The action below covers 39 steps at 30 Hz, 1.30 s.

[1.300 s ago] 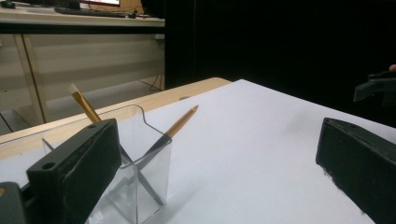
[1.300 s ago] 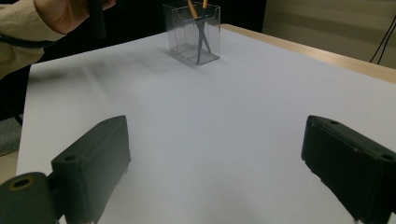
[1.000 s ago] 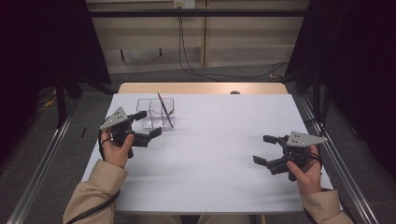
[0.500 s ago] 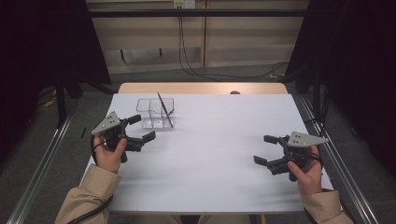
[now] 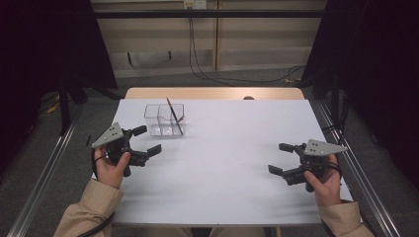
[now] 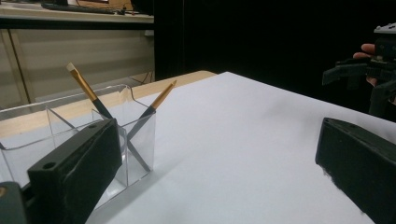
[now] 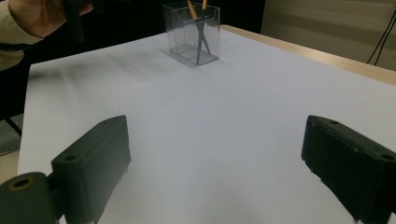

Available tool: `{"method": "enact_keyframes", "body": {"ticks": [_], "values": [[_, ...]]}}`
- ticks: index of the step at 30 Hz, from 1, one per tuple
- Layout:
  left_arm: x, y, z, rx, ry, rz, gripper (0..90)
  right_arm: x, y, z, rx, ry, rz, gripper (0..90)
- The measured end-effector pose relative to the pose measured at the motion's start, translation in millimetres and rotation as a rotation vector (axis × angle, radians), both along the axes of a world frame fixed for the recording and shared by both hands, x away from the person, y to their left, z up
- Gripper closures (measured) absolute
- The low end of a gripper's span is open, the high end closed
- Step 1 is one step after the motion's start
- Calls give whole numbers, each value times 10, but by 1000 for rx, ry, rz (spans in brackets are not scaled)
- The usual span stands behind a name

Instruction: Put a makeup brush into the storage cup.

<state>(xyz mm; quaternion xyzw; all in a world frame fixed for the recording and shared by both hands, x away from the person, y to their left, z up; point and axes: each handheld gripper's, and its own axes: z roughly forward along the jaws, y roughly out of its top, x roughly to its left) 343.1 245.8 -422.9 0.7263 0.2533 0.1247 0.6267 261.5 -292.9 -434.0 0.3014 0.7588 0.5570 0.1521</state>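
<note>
Left tongs (image 5: 146,139): jaws spread wide, holding nothing, positioned just beside the clear holder (image 5: 164,119) at the far left of the white tabletop (image 5: 222,163). Two brushes (image 6: 88,91) stand crossed inside it. Right tongs (image 5: 281,159): equally wide, holding nothing, well apart near the right edge.
</note>
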Motion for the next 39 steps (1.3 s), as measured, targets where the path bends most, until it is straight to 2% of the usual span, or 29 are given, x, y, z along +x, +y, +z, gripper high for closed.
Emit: {"method": "enact_keyframes", "body": {"ticks": [19,33,39], "values": [[-112,139,-12,1,-4,11,3,-3,1,6,-1,-3,0,77],[-192,237,-29,19,-4,19,3,-3,-2,9,-1,-7,-1,77],[-225,275,-41,10,0,20,3,-3,-5,9,0,-8,-2,77]]}}
